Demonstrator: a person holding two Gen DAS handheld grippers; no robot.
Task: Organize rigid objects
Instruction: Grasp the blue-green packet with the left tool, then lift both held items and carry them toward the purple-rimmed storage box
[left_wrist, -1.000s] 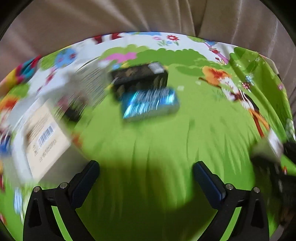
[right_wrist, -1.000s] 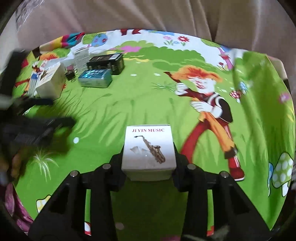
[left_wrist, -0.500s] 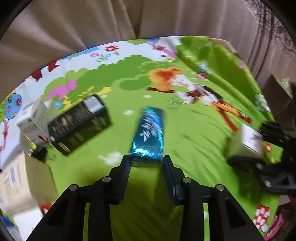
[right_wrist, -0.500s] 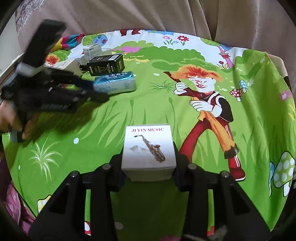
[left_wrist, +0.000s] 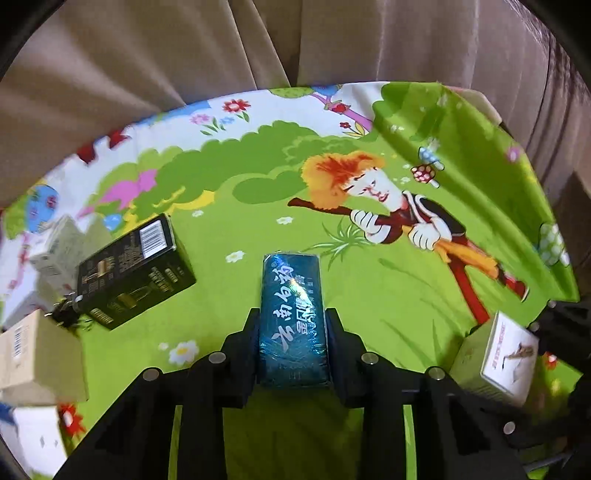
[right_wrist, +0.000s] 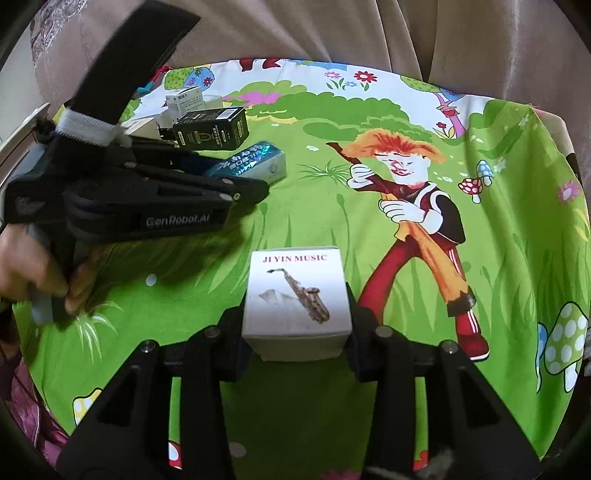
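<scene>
My left gripper (left_wrist: 291, 325) is shut on a long shiny blue box (left_wrist: 291, 317) with white characters, held above the green cartoon cloth. In the right wrist view the blue box (right_wrist: 251, 162) sticks out of the left gripper (right_wrist: 236, 177) at the left. My right gripper (right_wrist: 295, 314) is shut on a white box with a saxophone picture (right_wrist: 295, 299). That white box also shows in the left wrist view (left_wrist: 498, 358) at the lower right.
A black box (left_wrist: 136, 269) lies left of the blue box, also seen in the right wrist view (right_wrist: 210, 129). Cardboard and white boxes (left_wrist: 37, 347) crowd the left edge. Small white boxes (right_wrist: 184, 101) stand at the back. Beige curtain (left_wrist: 258, 44) hangs behind the table.
My left gripper went from open above the cloth to shut on the blue box and has carried it rightward. The right gripper has kept hold of the white box, still.
</scene>
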